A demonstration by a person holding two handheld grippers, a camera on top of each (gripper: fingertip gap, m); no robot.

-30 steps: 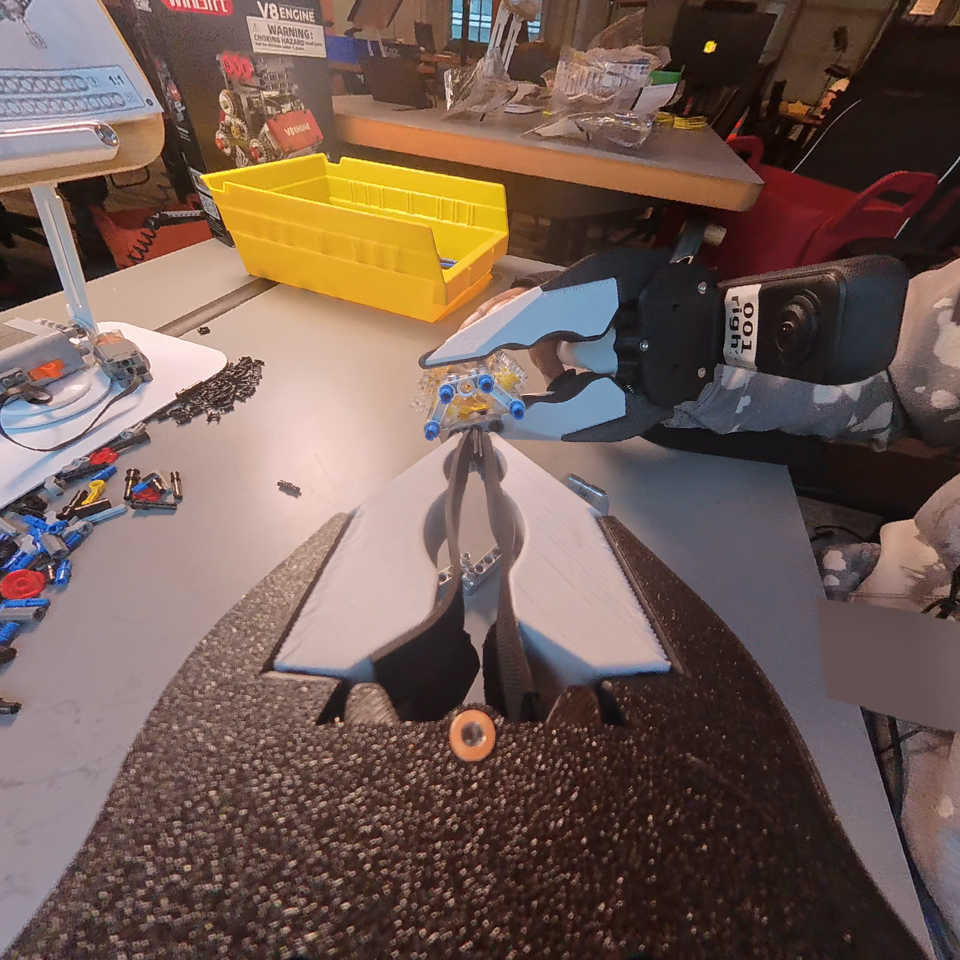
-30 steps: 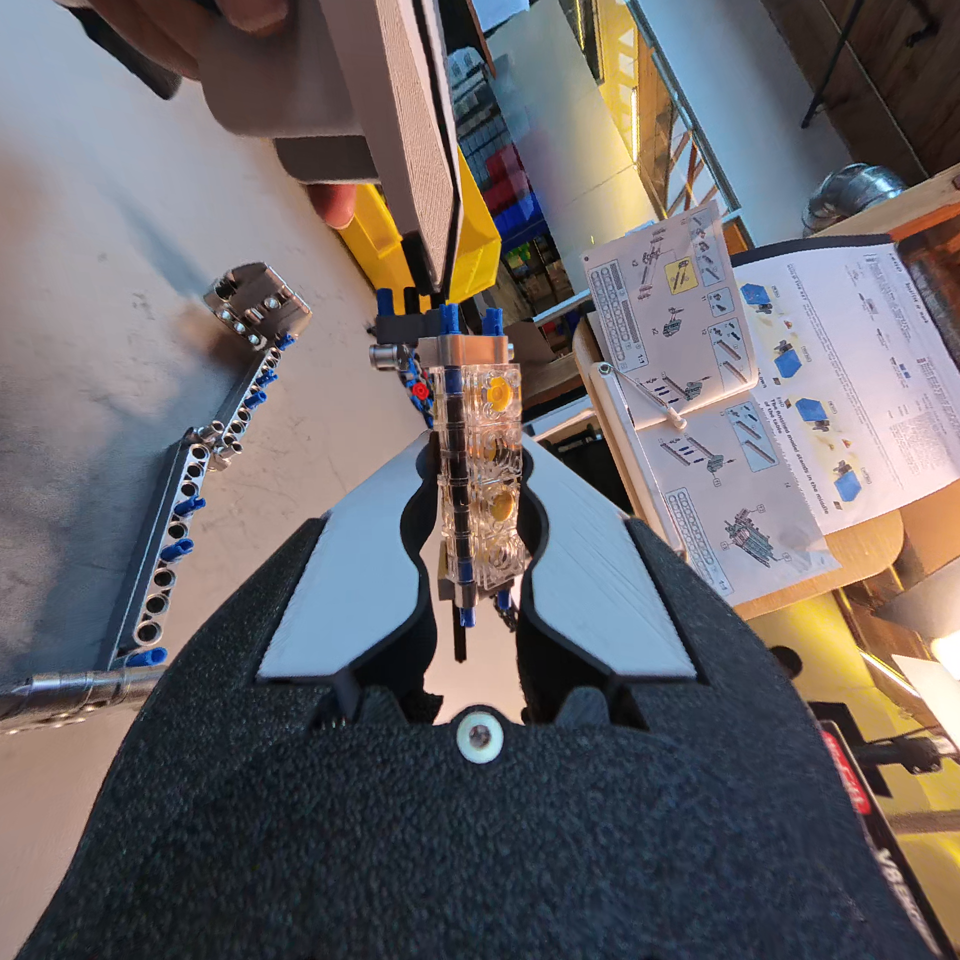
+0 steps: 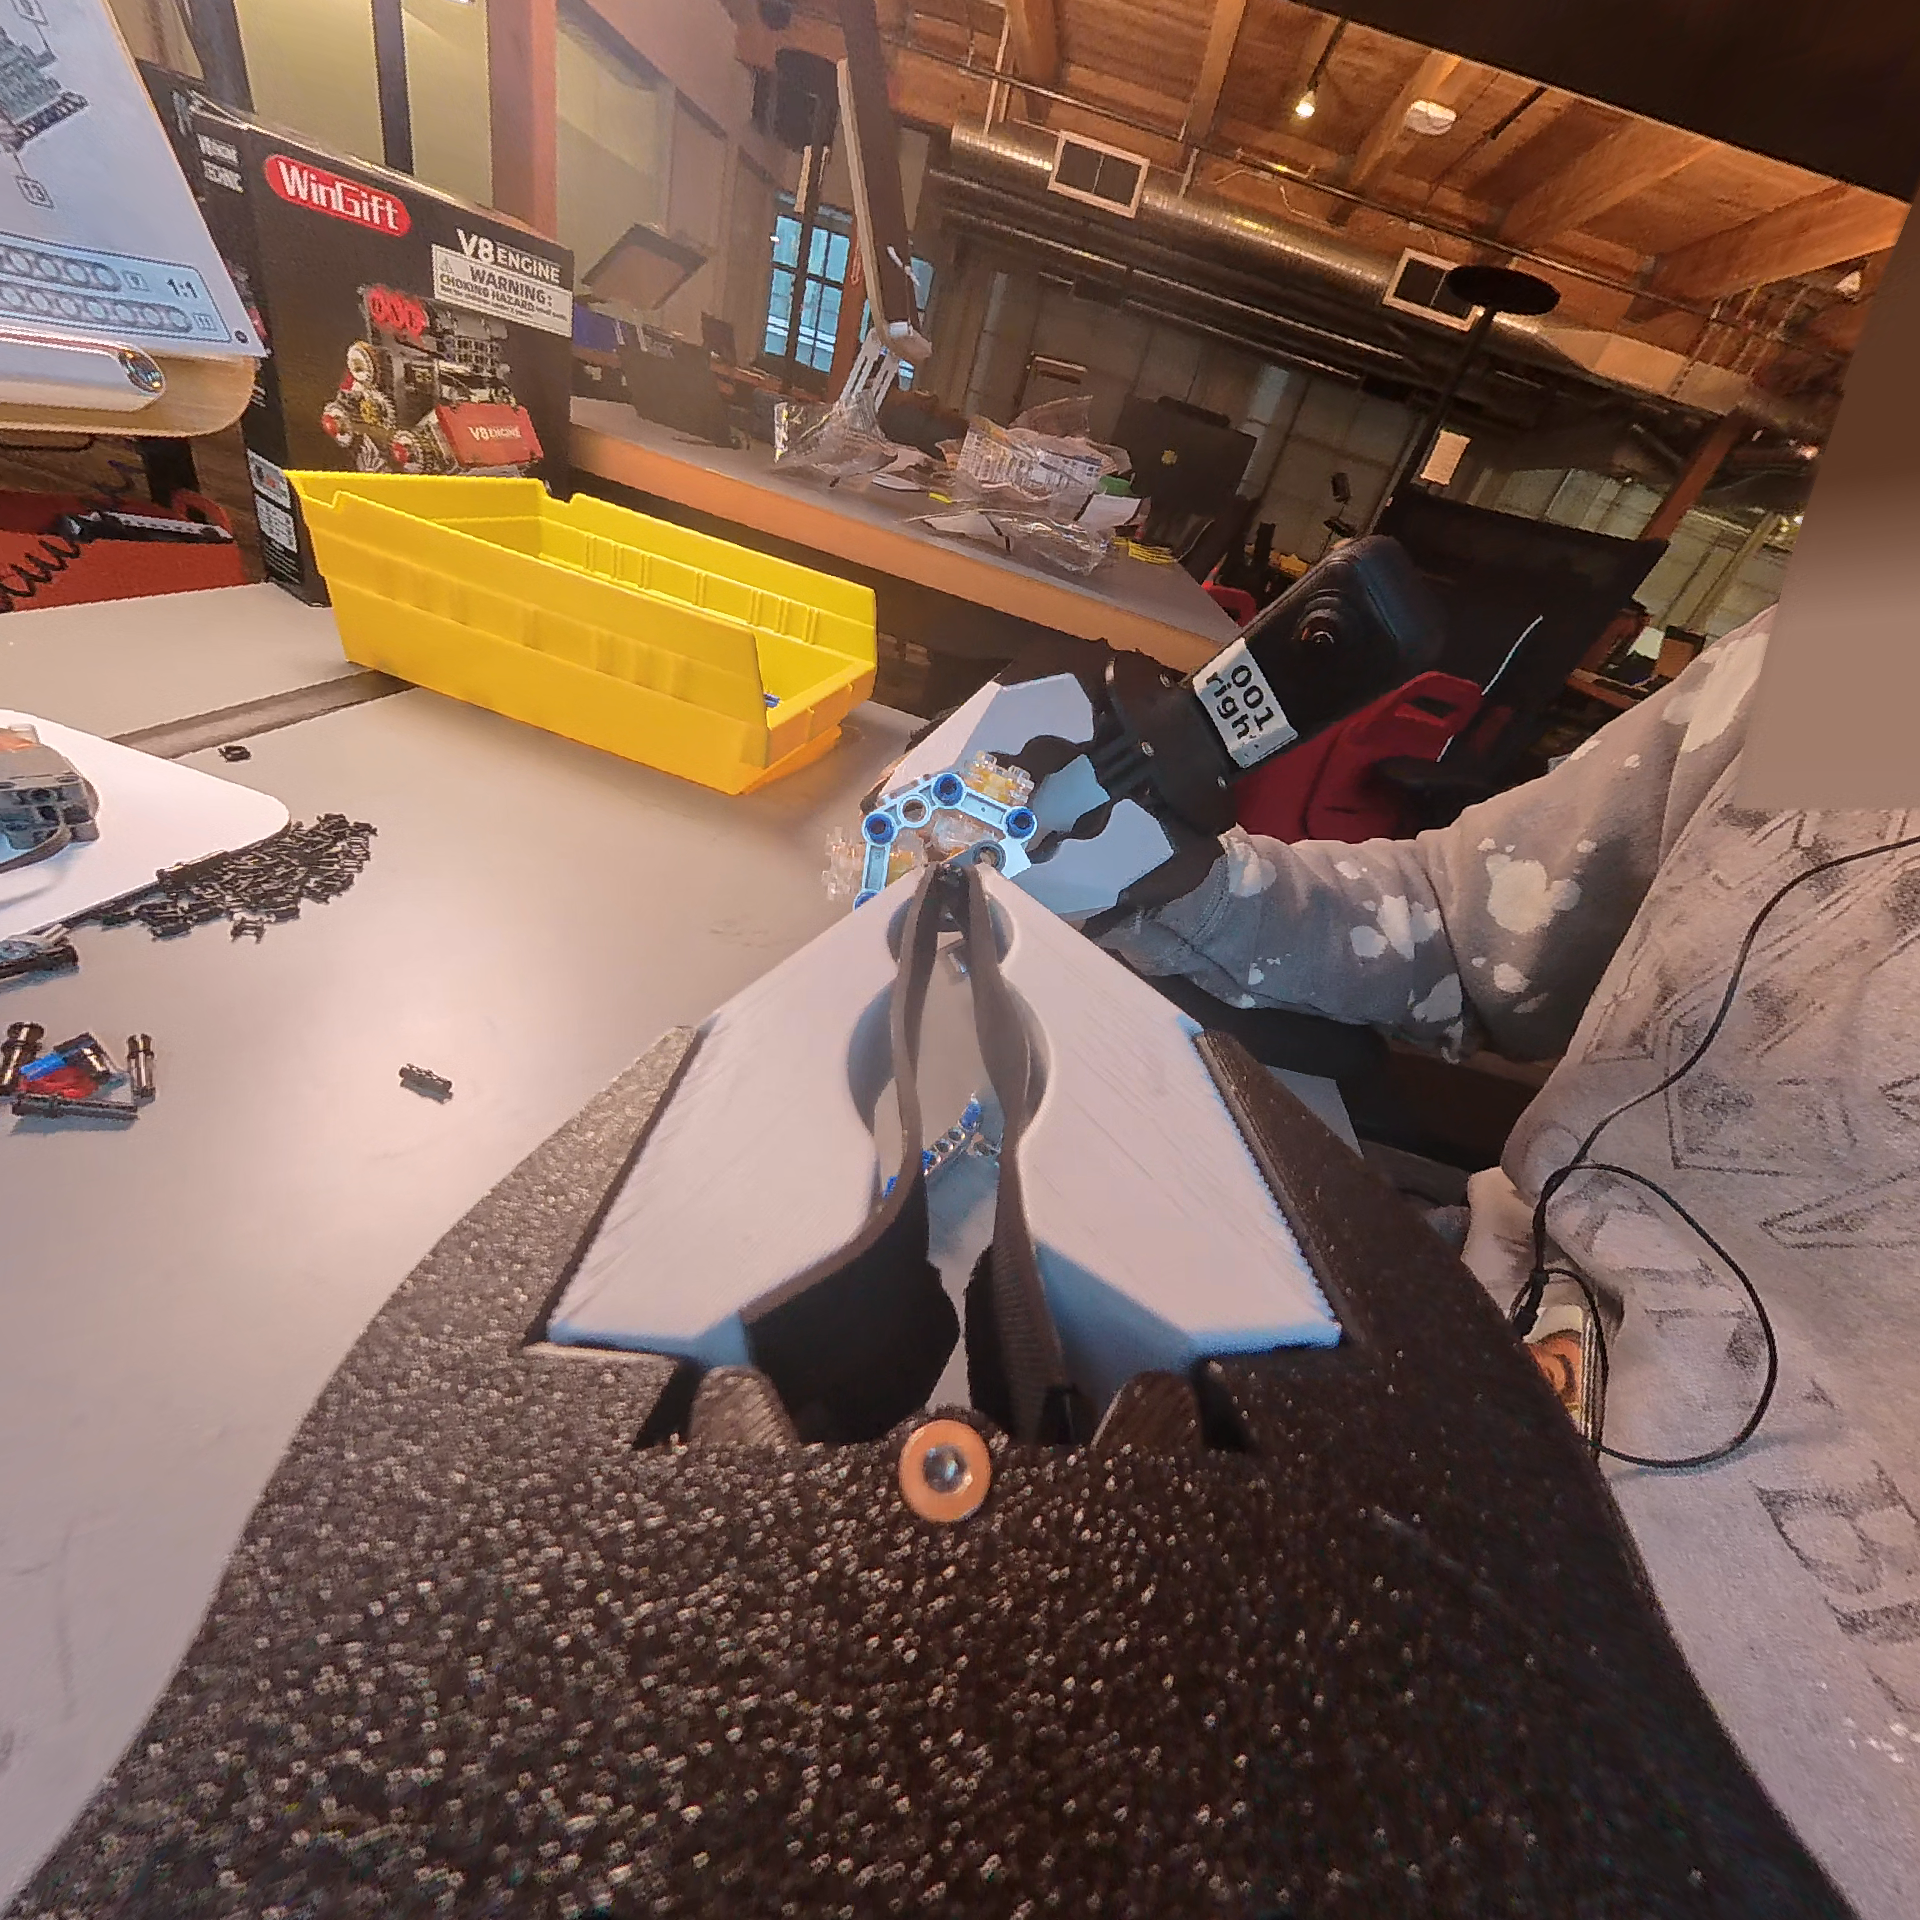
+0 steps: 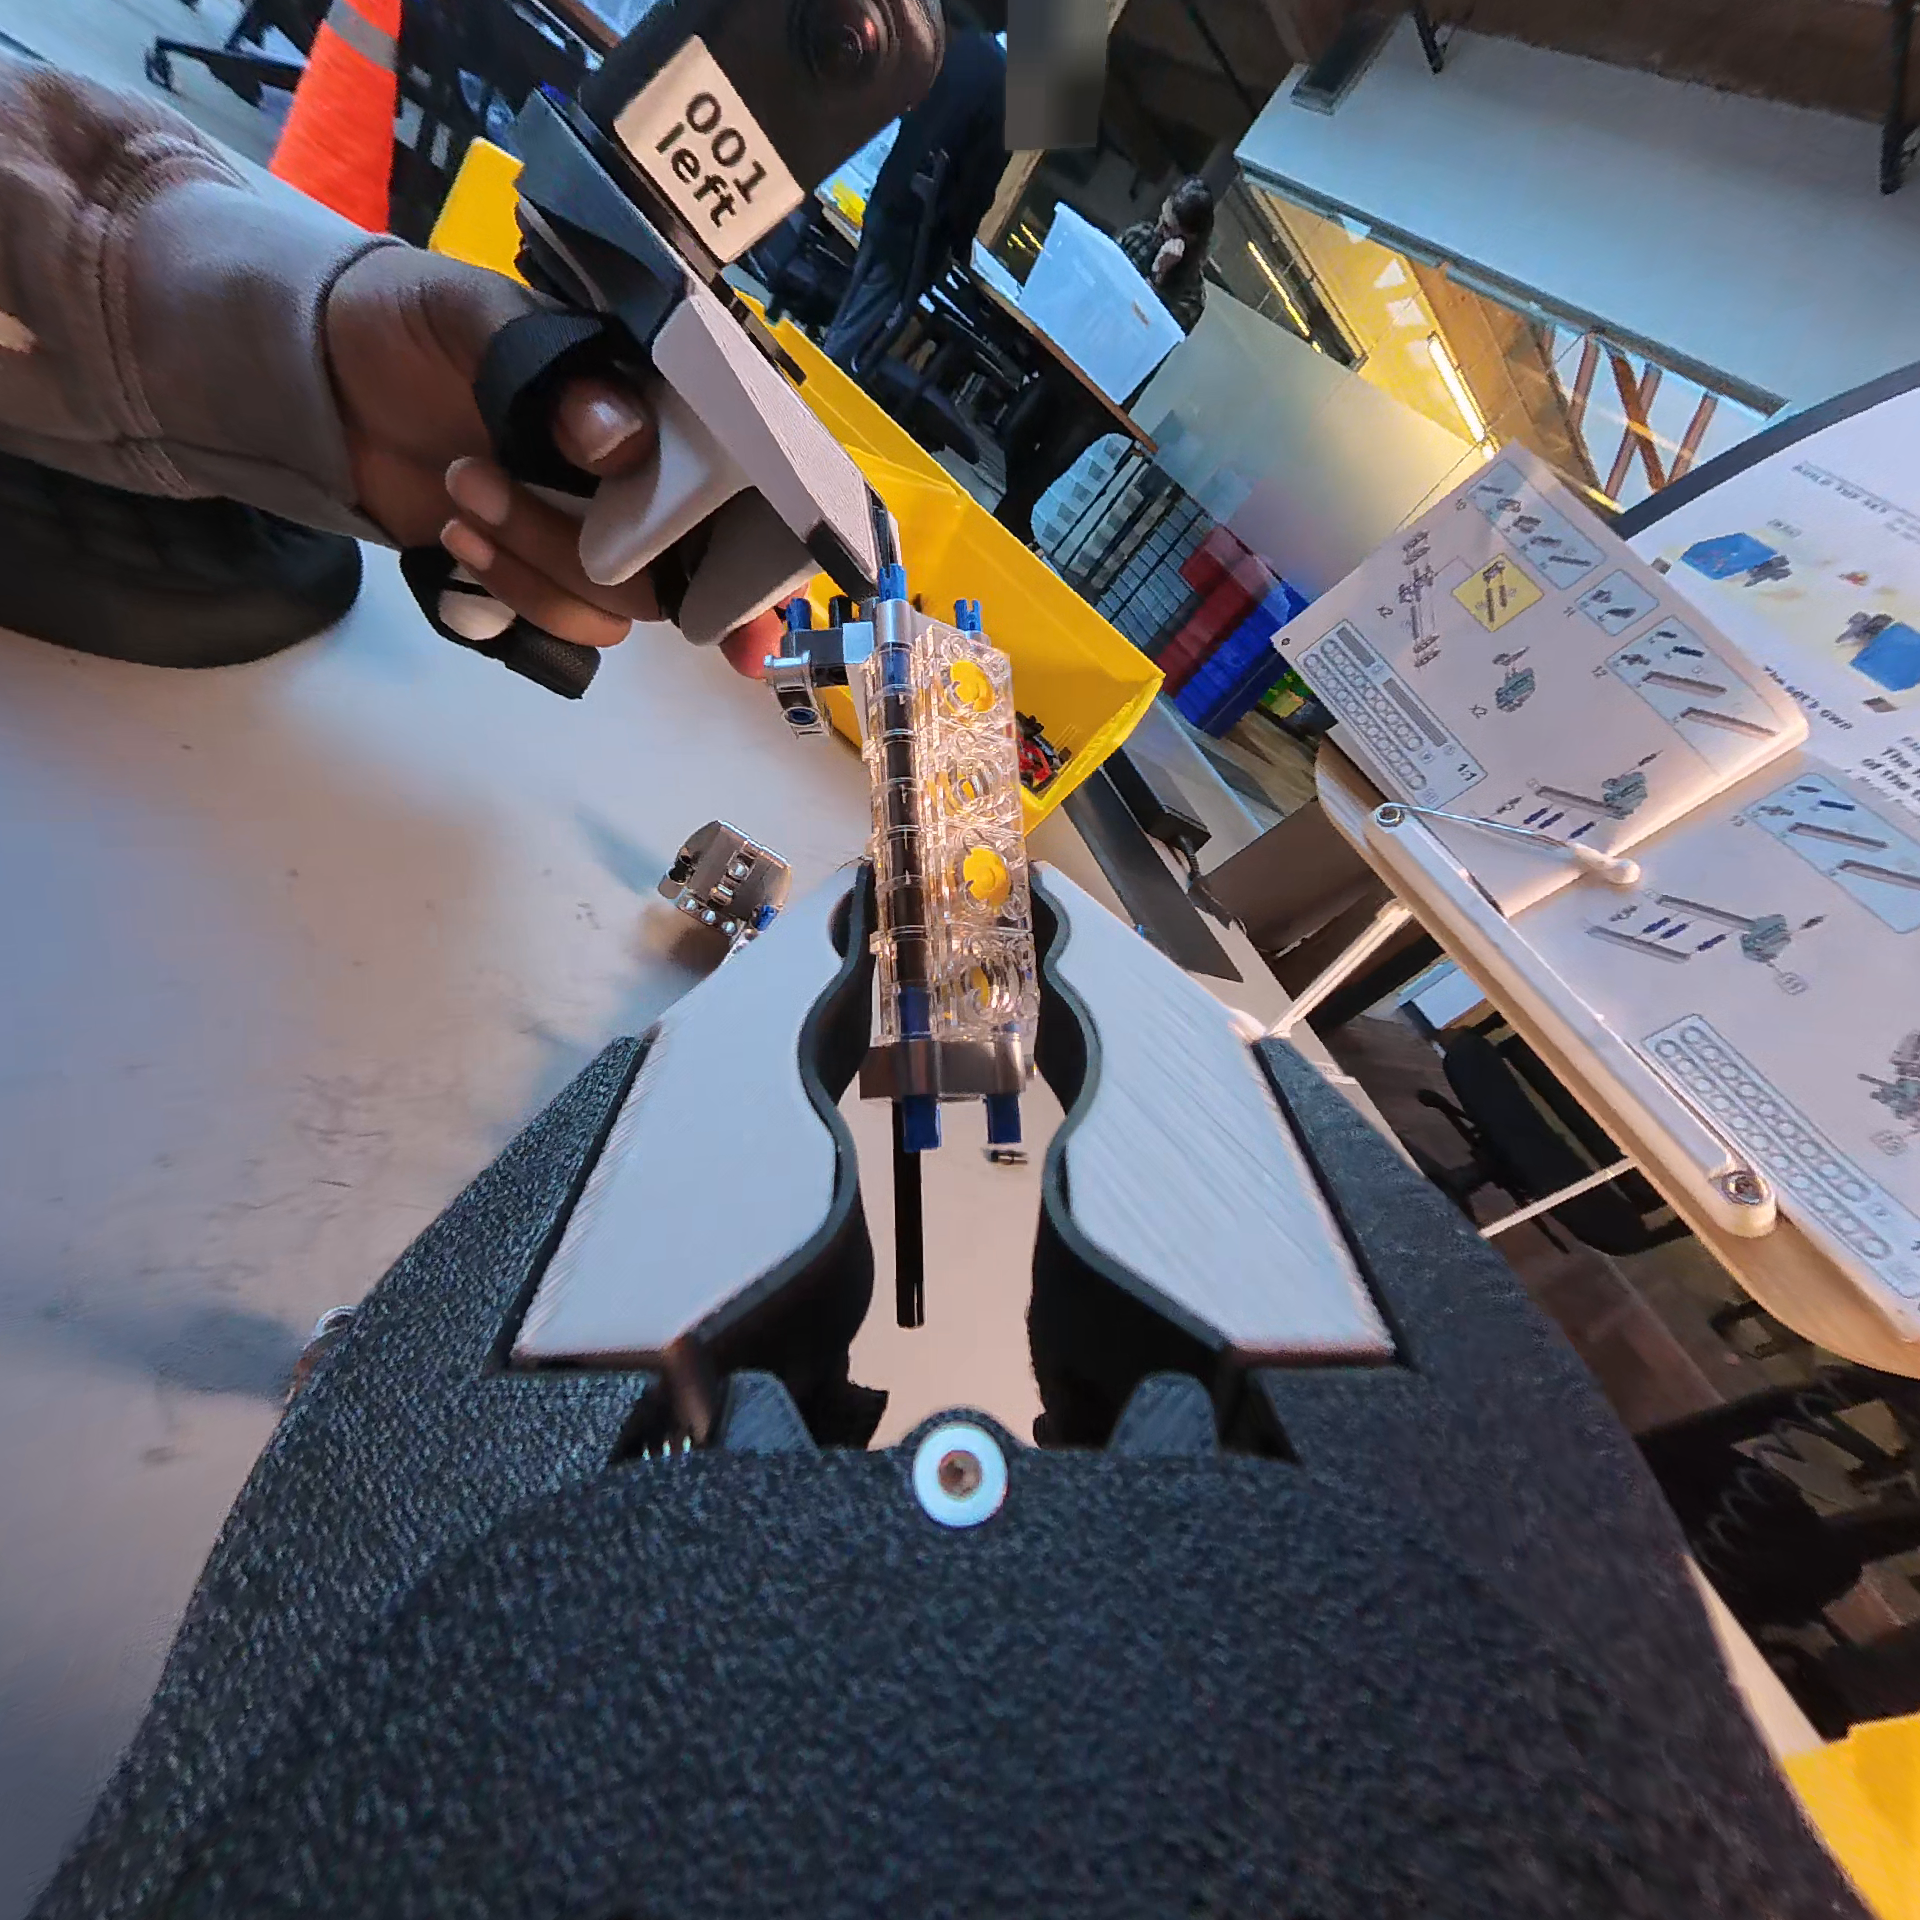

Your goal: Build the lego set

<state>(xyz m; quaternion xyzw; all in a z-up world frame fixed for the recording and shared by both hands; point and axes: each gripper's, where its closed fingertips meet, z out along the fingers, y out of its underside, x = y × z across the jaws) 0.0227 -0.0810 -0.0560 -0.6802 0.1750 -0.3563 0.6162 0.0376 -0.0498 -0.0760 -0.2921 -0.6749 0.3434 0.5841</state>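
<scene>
Right gripper (image 4: 951, 914) is clamped on a clear brick assembly (image 4: 951, 831) — transparent block with yellow pieces inside, grey end plates, blue pins at both ends, and a black axle (image 4: 907, 1216) running down between the jaws toward the gripper body. The block sits lengthwise between the 2 fingers, held off the table. In the left wrist view the same assembly (image 3: 940, 821) shows end-on, a grey frame with blue pins in it, inside the right gripper (image 3: 1039, 821).

Left gripper (image 3: 951, 883) has its fingertips pinched together right at the near end of the assembly; a small dark piece seems to sit at the tips, too small to identify, so whether it grips anything is unclear. From the right wrist view the left gripper (image 4: 868, 582) comes in from upper left, its tip meeting the far end of the block next to a grey connector (image 4: 805, 681) with a blue pin. A person's hand (image 4: 468, 457) holds its handle.

Around them: grey table (image 3: 436, 935), a grey beam part (image 4: 722, 873) lying on it just left of the right gripper's fingers. Yellow bin (image 3: 582, 613) sits behind, a printed box (image 3: 405, 343) behind that. A pile of black pins (image 3: 249, 873) lies to the left — loose small parts (image 3: 73, 1065) nearer. Instruction booklet (image 4: 1621, 748) rests on a stand at right.
</scene>
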